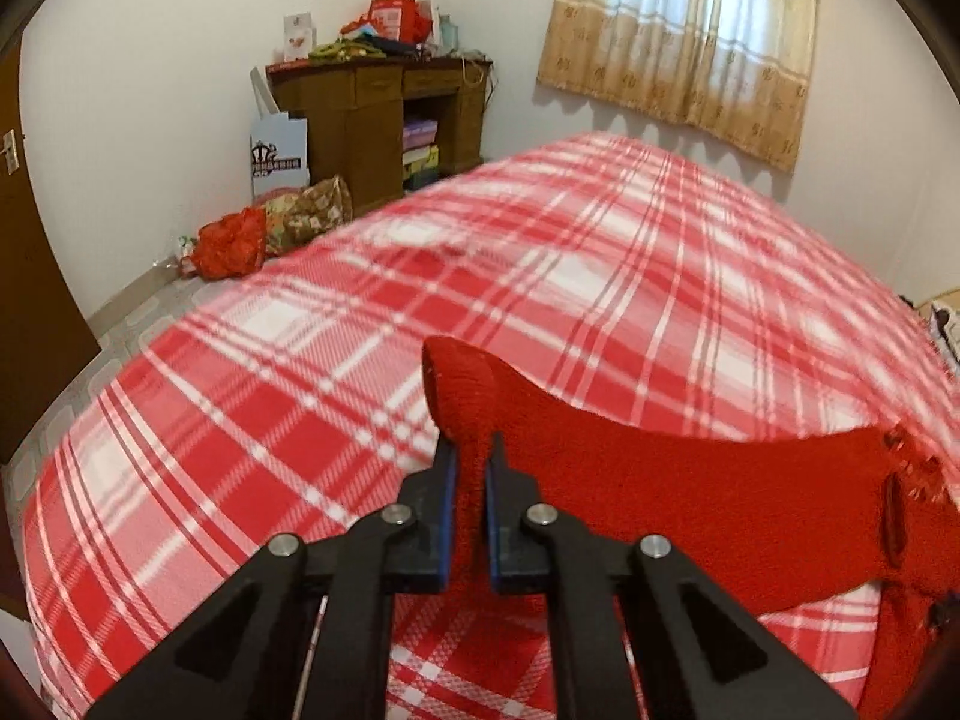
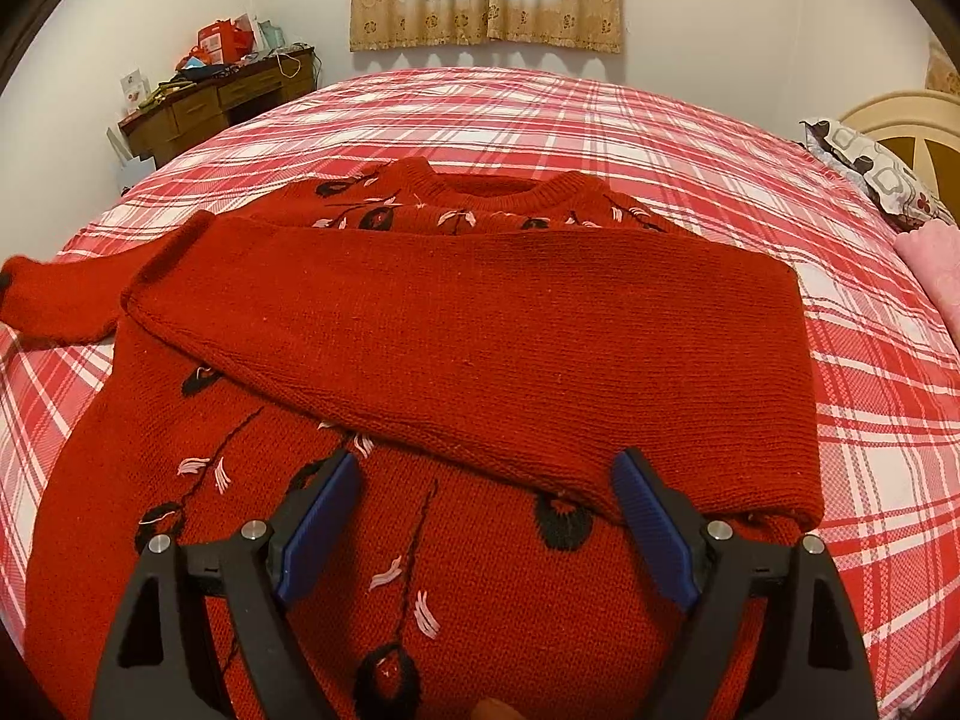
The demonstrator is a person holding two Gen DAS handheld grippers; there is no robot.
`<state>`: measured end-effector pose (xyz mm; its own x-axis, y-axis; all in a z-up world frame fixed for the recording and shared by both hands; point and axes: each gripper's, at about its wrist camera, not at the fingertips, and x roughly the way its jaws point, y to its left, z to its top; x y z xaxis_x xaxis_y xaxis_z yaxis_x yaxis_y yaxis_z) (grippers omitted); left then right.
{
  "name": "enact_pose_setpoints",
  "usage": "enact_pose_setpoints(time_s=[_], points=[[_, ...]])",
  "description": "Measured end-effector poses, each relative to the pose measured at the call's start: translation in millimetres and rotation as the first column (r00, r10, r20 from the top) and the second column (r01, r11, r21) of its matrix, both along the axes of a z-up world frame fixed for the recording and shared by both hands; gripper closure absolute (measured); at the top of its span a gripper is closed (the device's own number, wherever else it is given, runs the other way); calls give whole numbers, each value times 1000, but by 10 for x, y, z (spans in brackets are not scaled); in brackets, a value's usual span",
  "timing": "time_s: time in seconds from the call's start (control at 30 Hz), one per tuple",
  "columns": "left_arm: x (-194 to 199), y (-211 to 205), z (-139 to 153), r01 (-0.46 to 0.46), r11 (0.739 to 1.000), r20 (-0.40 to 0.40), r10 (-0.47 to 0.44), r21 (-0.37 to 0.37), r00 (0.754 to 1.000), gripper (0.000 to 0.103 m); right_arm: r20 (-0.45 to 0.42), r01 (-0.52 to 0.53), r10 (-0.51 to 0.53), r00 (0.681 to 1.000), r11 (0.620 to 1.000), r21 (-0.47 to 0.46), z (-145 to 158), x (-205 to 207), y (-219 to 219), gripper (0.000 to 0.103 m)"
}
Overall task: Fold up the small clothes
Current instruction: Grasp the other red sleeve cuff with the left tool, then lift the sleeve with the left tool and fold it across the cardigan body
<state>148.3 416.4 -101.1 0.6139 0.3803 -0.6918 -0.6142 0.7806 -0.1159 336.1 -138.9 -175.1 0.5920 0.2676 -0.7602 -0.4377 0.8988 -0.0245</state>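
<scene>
A red knitted sweater (image 2: 480, 570) with black and pink embroidery lies flat on the plaid bed (image 2: 660, 120), collar (image 2: 498, 192) at the far side. One sleeve (image 2: 480, 324) is folded across the chest. The other sleeve (image 2: 54, 306) stretches off to the left. In the left wrist view my left gripper (image 1: 471, 450) is shut on that sleeve's cuff (image 1: 459, 378), and the sleeve (image 1: 690, 480) trails to the right, raised off the bedspread (image 1: 540, 252). My right gripper (image 2: 486, 474) hovers open over the lower body of the sweater, with nothing pinched between its blue pads.
A brown desk (image 1: 384, 114) piled with clutter stands against the far wall, with bags (image 1: 240, 240) on the floor beside it. A door (image 1: 30, 252) is at the left. A patterned pillow (image 2: 882, 168) and a pink cloth (image 2: 936, 264) lie at the bed's right end.
</scene>
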Motion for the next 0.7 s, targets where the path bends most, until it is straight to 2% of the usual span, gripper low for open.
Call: enact_pose_setpoints(time_s=[0.17,0.3,0.5,0.7], points=[[23,24,154,27,997,54,-23,-72,998,95,-6,-1,1,1000,1000,-4,-2,5,5,15],[62,-110,240,70,989,86,-59,-129,995,95,-9,-5,5,1000,1000,-10,5,13,17,14],[134,-368,457,133,982,136,-115,-133,984,95,-9,-6,6,1000,1000,-3,12,8,12,13],[224,-525,650,170,976,160,-148,-134,976,95,-39,26,-24,999,997,72,168,19,-99,13]])
